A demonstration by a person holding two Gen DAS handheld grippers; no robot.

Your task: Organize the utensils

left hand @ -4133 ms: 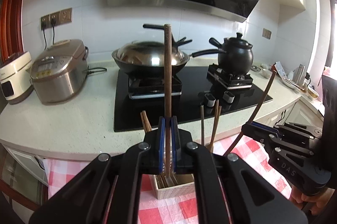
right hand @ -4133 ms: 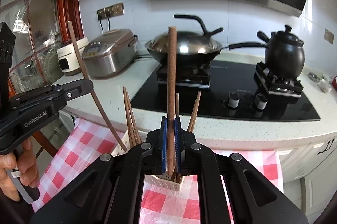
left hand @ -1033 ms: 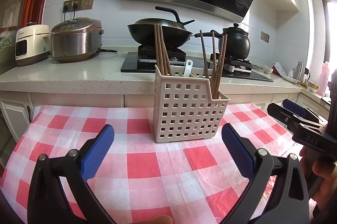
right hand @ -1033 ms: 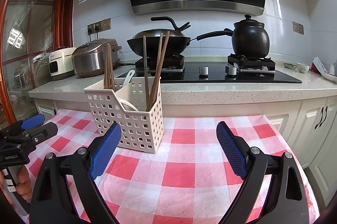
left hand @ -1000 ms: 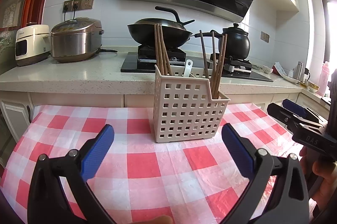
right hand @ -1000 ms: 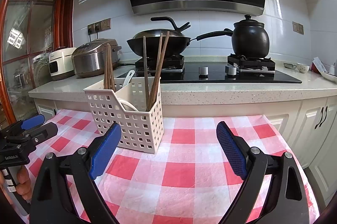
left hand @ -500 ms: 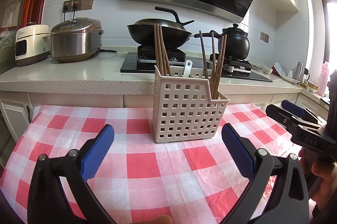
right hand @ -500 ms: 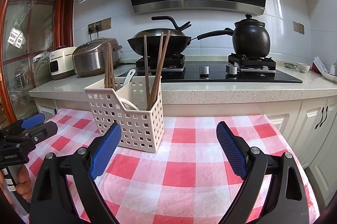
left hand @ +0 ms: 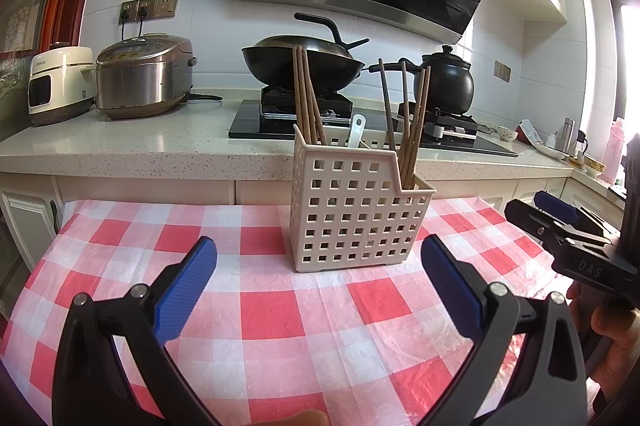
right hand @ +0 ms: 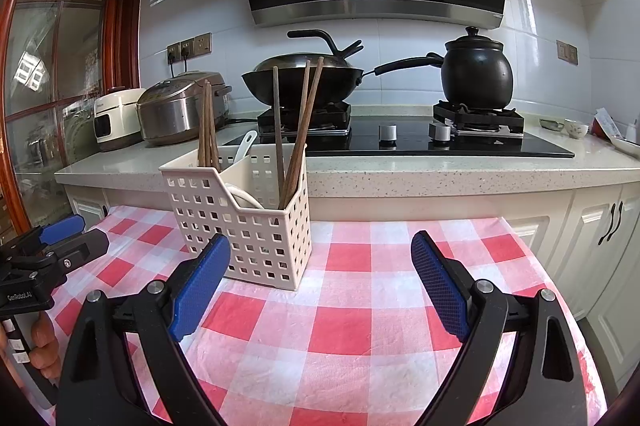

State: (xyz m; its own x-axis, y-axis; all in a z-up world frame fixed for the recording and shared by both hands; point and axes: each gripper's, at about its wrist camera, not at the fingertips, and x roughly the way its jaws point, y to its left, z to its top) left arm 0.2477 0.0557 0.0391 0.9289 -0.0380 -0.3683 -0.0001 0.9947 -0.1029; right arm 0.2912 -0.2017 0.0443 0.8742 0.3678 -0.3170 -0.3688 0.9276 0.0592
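A white perforated utensil basket (left hand: 352, 209) stands upright on the red-checked tablecloth (left hand: 280, 310); it also shows in the right wrist view (right hand: 248, 226). Brown chopsticks (left hand: 305, 97) stand in its left compartment, more chopsticks (left hand: 412, 121) in its right one, and a white spoon (left hand: 356, 131) in the middle. My left gripper (left hand: 320, 286) is open and empty, low in front of the basket. My right gripper (right hand: 320, 278) is open and empty, to the basket's right front. Each gripper shows in the other's view: the right (left hand: 560, 226), the left (right hand: 52, 246).
Behind the table runs a stone counter (left hand: 140, 145) with a rice cooker (left hand: 144, 73), a wok (left hand: 304, 61) and a black pot (left hand: 444, 81) on the stove. White cabinets (right hand: 600, 218) stand at the right.
Four seconds ago each gripper held a chopstick above the basket. Both are now open, empty and low by the table. In the last second almost nothing moved.
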